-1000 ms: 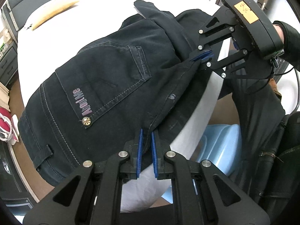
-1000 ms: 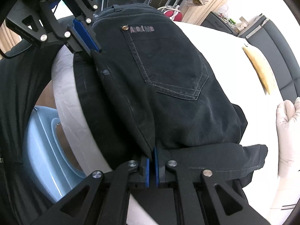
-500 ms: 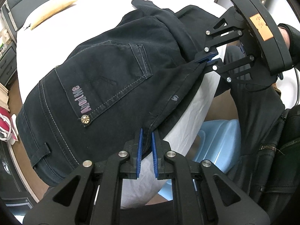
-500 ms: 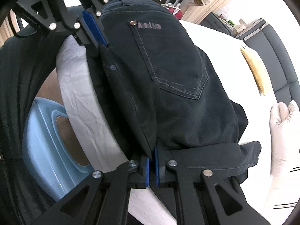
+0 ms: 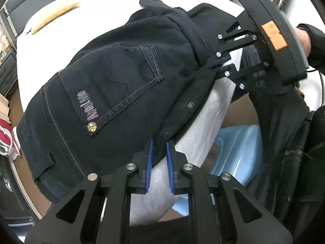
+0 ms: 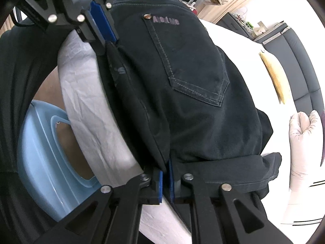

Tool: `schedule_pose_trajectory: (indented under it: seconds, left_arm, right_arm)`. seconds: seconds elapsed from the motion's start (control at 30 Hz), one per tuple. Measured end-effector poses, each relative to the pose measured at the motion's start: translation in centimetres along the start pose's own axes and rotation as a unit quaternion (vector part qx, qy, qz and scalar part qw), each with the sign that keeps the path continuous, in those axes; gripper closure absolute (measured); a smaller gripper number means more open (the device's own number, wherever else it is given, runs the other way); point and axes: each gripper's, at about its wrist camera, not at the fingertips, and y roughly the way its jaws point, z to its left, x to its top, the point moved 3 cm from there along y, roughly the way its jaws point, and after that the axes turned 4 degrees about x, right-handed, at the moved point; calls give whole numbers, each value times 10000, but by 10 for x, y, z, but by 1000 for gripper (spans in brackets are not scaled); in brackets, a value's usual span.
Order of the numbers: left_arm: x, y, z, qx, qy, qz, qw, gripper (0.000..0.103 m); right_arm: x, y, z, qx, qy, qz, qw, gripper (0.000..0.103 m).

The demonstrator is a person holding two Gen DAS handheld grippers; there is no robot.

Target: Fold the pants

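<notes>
Dark denim pants (image 5: 113, 93) lie folded on a bed (image 5: 67, 22) covered in a white sheet, their near edge hanging over the side of the mattress, back pocket facing up with a purple logo patch (image 5: 87, 105) and a brass rivet (image 5: 92, 126) at its corner.

In the left wrist view, the left gripper (image 5: 159, 163) sits at 6 o'clock, its blue pads slightly apart, with the pants' seamed edge running down between them; whether the pads truly pinch the cloth cannot be told from here. The bulk of the pants spreads from the gripper toward 10 and 12 o'clock. At 2 o'clock, the right gripper (image 5: 220, 65) is clamped on the same edge farther along, the fabric stretched in a line between the two tools. An orange sticker (image 5: 274, 37) marks the right gripper's body.

In the right wrist view, the right gripper (image 6: 165, 180) at 6 o'clock has its blue pads nearly together, clamped on the pants' edge beside a folded leg end (image 6: 239, 172) that lies toward 4 o'clock. The left gripper (image 6: 105, 30) appears at 11 o'clock, at the waistband end of the hanging edge.

A pale blue plastic tub (image 6: 46, 158) rests on the floor below the mattress at 8 o'clock. A yellow cushion (image 6: 274, 75) lies on the sheet at 3 o'clock, and a cream quilted garment (image 6: 302, 142) lies just beyond the leg end.
</notes>
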Motion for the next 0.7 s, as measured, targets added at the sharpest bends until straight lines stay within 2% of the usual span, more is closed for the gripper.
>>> schedule_pose_trajectory:
  seconds: [0.13,0.2,0.3,0.4,0.5,0.53,0.57,0.6,0.63,0.7]
  left_arm:
    - [-2,-23,11,-240,-225,154,9993,90]
    - [1,-43,18,-322,-344,6,9989,90]
    - [20,-60,28,-238,-591,-310,9975,90]
    - [49,-50,30,-149,-812,-516,9953,90]
    - [74,-12,31,-104,-1051,-468,9933,90]
    - [76,0,31,-138,-1101,-394,9930,90]
    - [76,24,32,-101,-1226,-96,9924,90]
    - [73,40,33,-25,-1302,84,9915,90]
    - [71,47,32,-16,-1340,85,9909,90]
    - [71,48,35,-54,-1469,-77,9891,90]
  right_arm:
    - [-2,-2,1,-37,-3,-24,10000,94]
    - [-2,-2,4,-80,-32,-24,10000,94]
    - [-5,-2,3,-99,14,-62,9999,94]
    - [-6,-5,0,-36,185,-95,9998,94]
    - [-9,-11,-8,42,571,-200,9982,91]
    - [-11,-13,-11,53,711,-236,9972,84]
    - [-14,-18,-16,102,950,-309,9950,79]
    - [-16,-21,-20,157,1120,-364,9929,65]
    - [-21,-29,-27,276,1404,-485,9885,43]
    - [-31,-46,-46,593,1983,-836,9748,24]
